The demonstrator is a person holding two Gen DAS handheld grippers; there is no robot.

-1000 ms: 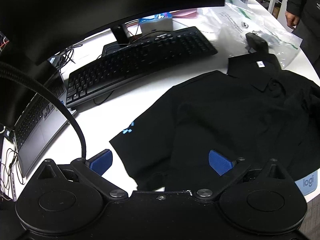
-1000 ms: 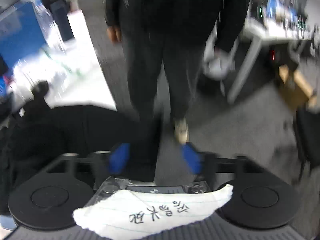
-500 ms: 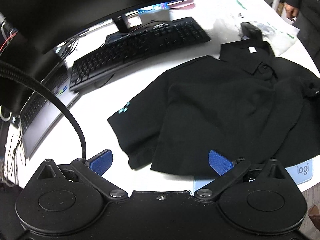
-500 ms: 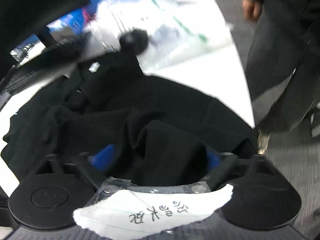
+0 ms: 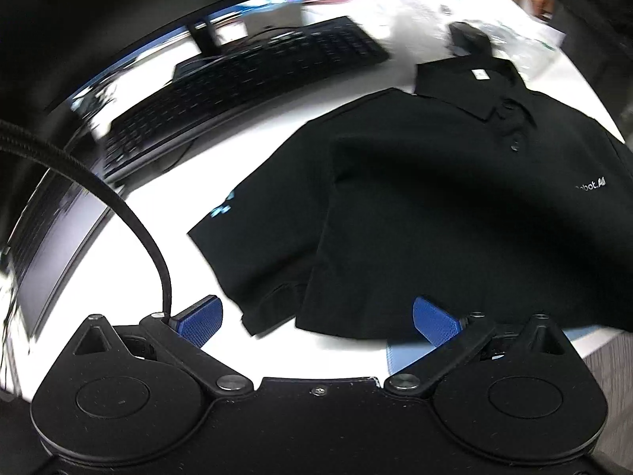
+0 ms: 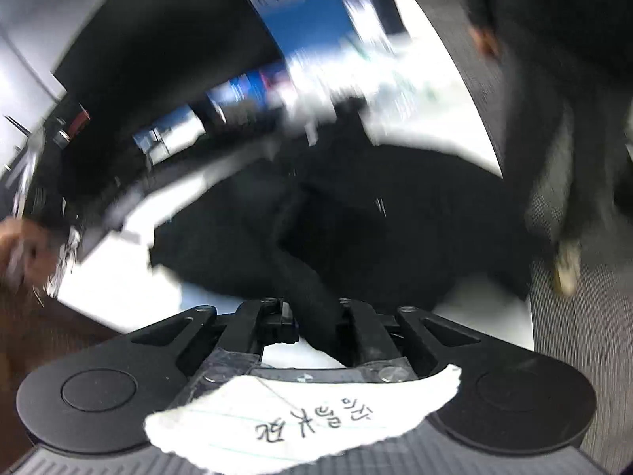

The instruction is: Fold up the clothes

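A black polo shirt [image 5: 435,198] lies on the white table [image 5: 166,198], collar at the far side, one sleeve with a blue mark pointing left. My left gripper [image 5: 316,316] hovers open just short of the shirt's near hem, its blue pads [image 5: 199,314] wide apart and holding nothing. In the blurred right wrist view the same black shirt [image 6: 395,217] spreads across the table, and a pulled-up fold of its cloth runs down between the closed jaws of my right gripper [image 6: 316,316], which is shut on it.
A black keyboard [image 5: 237,75] and a laptop [image 5: 55,229] lie left of the shirt under a dark monitor. A plastic bag [image 5: 514,35] and a black mouse [image 5: 467,37] sit beyond the collar. A person [image 6: 554,79] in dark clothes stands at the table's right edge.
My right gripper swung from facing the floor to the shirt and closed on a fold of it. My left gripper drew back slightly, staying open; the shirt's right side was pulled flatter.
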